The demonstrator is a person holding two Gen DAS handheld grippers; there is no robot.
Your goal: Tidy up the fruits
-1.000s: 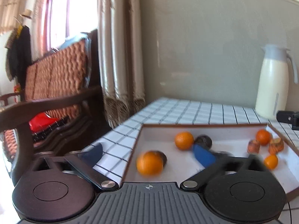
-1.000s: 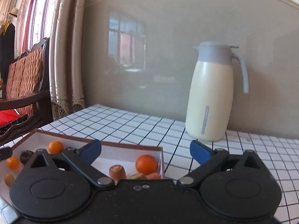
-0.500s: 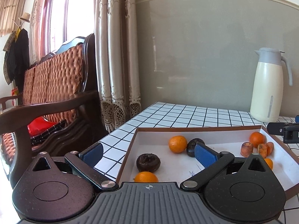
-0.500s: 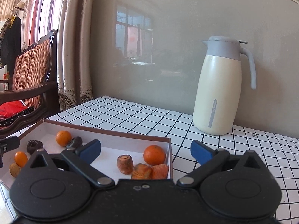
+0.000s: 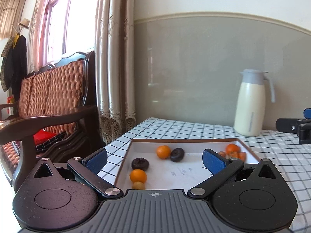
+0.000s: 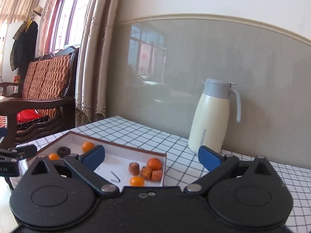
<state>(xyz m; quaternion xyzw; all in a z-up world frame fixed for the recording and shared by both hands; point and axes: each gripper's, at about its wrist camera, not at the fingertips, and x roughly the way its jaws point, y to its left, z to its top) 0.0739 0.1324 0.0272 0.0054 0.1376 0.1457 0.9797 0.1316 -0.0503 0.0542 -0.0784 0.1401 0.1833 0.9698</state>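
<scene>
A domestic living room. Evidence: a carved wooden sofa (image 5: 54,101) with woven cushions, lace-trimmed curtains (image 5: 114,58) beside a window (image 5: 64,19), hanging coats (image 6: 25,42), and a thermos jug (image 6: 211,116) on a grid-patterned tablecloth (image 6: 136,130).

The left gripper (image 5: 154,160) drew back and upward; a small yellowish fruit (image 5: 138,185), possibly a kumquat, appeared.

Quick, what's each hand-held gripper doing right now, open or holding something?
Left hand-held gripper: open, holding nothing.
Right hand-held gripper: open, holding nothing.
</scene>
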